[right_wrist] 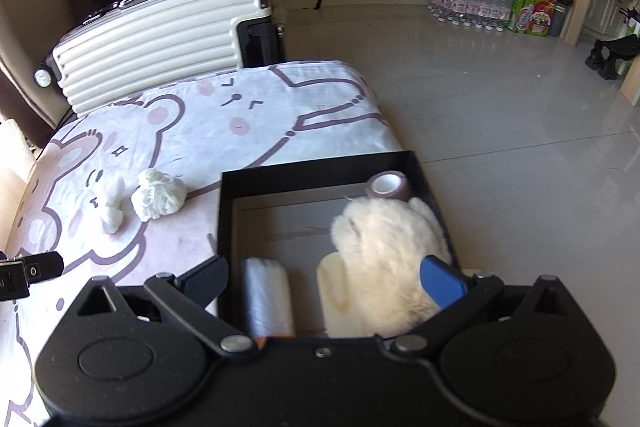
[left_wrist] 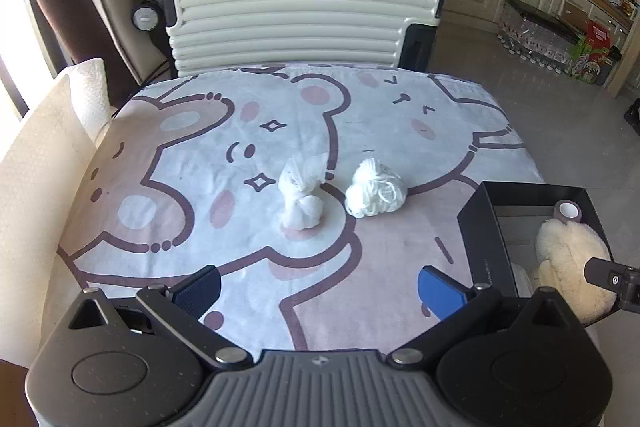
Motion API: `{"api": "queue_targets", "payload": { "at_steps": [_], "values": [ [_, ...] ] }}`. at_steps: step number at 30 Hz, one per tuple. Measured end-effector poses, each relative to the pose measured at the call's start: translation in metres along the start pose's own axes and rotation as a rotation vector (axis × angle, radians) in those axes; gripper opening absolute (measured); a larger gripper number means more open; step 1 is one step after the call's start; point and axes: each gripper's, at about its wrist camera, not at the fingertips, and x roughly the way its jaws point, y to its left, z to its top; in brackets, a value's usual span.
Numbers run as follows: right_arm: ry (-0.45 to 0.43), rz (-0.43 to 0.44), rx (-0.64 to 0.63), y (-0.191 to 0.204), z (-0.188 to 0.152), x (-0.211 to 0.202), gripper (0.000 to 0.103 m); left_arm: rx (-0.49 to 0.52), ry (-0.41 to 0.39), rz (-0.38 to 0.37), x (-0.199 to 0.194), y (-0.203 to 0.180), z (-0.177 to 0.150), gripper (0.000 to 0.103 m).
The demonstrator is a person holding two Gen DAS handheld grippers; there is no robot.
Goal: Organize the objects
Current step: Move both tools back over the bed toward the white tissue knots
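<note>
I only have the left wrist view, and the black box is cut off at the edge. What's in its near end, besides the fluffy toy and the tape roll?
Observer: A grey roll, maybe plastic film, lies in the near left of the black box.
Operator: Anything beside the toy?
Observer: Yes, a flat cream piece shows between that roll and the fluffy toy.
Operator: Is the right hand-held gripper holding something?
Observer: No. The right hand-held gripper is open above the box, with nothing between its fingers' pads.
</note>
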Motion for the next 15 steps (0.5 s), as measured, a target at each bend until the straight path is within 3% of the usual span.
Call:
{"api": "queue_targets", "payload": {
  "at_steps": [15],
  "values": [
    [0.003, 0.084, -0.080, 0.067, 0.004, 0.004, 0.103, -0.077, -0.015, 0.071, -0.015, 0.064, -0.004, 0.103]
  ]
}}
